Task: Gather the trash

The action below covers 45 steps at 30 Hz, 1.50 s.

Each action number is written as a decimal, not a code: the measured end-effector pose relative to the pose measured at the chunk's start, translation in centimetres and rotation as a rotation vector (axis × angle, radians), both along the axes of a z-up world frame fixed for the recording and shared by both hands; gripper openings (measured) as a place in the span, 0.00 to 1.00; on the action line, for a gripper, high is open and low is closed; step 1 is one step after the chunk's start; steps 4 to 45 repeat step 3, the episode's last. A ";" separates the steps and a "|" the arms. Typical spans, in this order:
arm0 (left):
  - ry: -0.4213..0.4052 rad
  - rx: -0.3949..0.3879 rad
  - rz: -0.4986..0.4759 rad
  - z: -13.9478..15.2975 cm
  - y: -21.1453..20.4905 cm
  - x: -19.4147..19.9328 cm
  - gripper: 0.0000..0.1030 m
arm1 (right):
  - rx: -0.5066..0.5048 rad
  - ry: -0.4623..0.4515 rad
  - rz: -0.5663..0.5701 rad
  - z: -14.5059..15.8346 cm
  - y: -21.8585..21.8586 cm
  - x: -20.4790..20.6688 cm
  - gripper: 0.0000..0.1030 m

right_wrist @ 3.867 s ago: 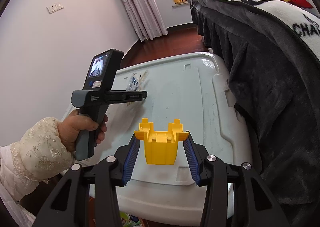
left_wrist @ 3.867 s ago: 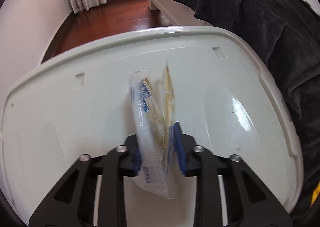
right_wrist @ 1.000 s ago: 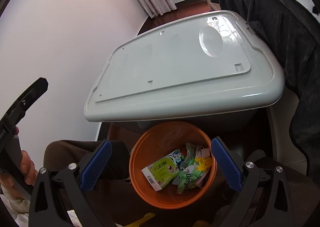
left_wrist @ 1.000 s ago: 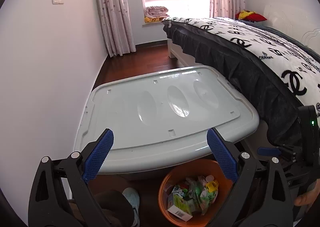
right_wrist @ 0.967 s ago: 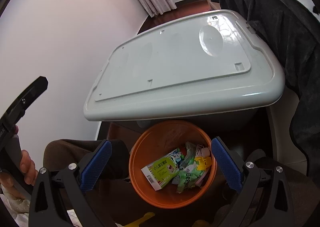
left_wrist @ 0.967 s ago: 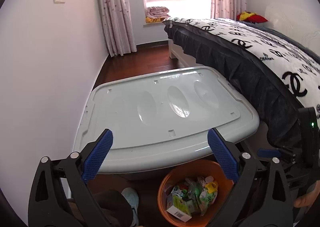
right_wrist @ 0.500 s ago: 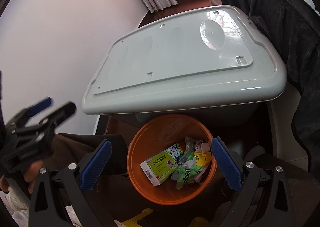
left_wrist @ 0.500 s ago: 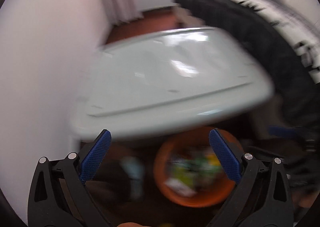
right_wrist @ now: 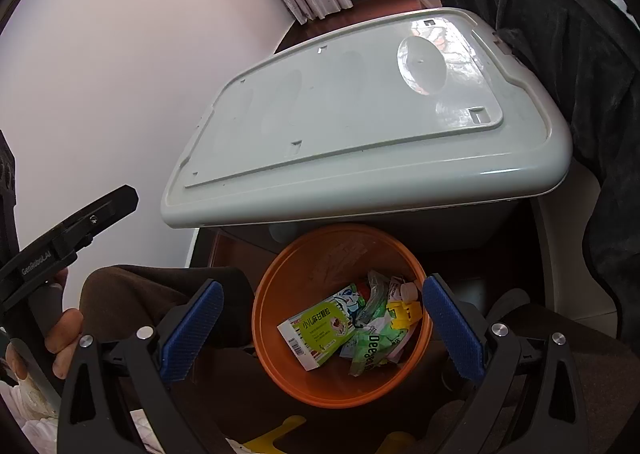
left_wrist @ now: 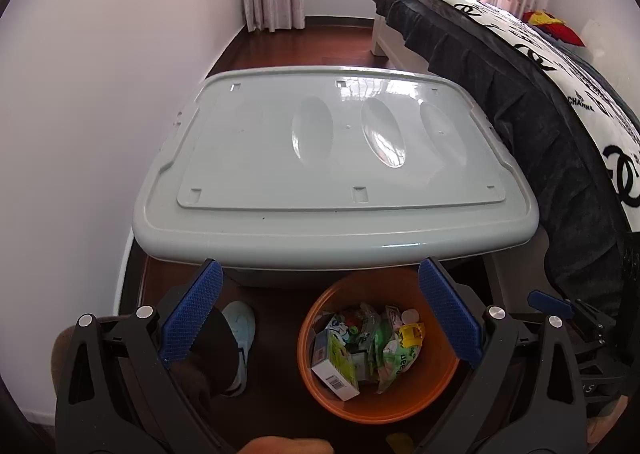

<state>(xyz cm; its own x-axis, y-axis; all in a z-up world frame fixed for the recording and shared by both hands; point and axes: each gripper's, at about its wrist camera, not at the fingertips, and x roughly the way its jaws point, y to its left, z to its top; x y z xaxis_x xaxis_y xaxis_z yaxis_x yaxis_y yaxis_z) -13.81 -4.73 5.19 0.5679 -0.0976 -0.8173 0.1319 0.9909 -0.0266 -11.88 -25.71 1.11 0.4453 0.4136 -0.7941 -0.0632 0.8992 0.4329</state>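
An orange bin stands on the dark floor just in front of the grey storage box. Inside lie a green-and-white carton, green wrappers and a small yellow plastic piece. My left gripper hangs open above the bin with nothing between its blue pads. My right gripper is open over the bin too, and holds nothing. The left gripper's black body shows at the left edge of the right wrist view.
The grey box lid is bare. A bed with a dark blanket runs along the right. A white wall is on the left. A person's light shoe and brown trouser leg are beside the bin.
The snack wrapper and the yellow piece have left the grippers, and the yellow piece lies in the bin. The left gripper swung down and left, then steadied over the bin.
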 end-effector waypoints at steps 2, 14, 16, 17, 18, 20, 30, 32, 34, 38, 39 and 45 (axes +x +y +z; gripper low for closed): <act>0.009 -0.006 0.009 -0.2 0.2 0.1 0.93 | 0.002 0.002 -0.005 -0.1 -0.1 0.0 0.96; 0.013 -0.008 0.011 -0.2 0.3 0.1 0.93 | 0.005 0.004 -0.006 -0.1 -0.2 0.0 0.96; 0.013 -0.008 0.011 -0.2 0.3 0.1 0.93 | 0.005 0.004 -0.006 -0.1 -0.2 0.0 0.96; 0.013 -0.008 0.011 -0.2 0.3 0.1 0.93 | 0.005 0.004 -0.006 -0.1 -0.2 0.0 0.96; 0.013 -0.008 0.011 -0.2 0.3 0.1 0.93 | 0.005 0.004 -0.006 -0.1 -0.2 0.0 0.96; 0.013 -0.008 0.011 -0.2 0.3 0.1 0.93 | 0.005 0.004 -0.006 -0.1 -0.2 0.0 0.96; 0.013 -0.008 0.011 -0.2 0.3 0.1 0.93 | 0.005 0.004 -0.006 -0.1 -0.2 0.0 0.96; 0.013 -0.008 0.011 -0.2 0.3 0.1 0.93 | 0.005 0.004 -0.006 -0.1 -0.2 0.0 0.96; 0.013 -0.008 0.011 -0.2 0.3 0.1 0.93 | 0.005 0.004 -0.006 -0.1 -0.2 0.0 0.96; 0.013 -0.008 0.011 -0.2 0.3 0.1 0.93 | 0.005 0.004 -0.006 -0.1 -0.2 0.0 0.96; 0.013 -0.008 0.011 -0.2 0.3 0.1 0.93 | 0.005 0.004 -0.006 -0.1 -0.2 0.0 0.96; 0.013 -0.008 0.011 -0.2 0.3 0.1 0.93 | 0.005 0.004 -0.006 -0.1 -0.2 0.0 0.96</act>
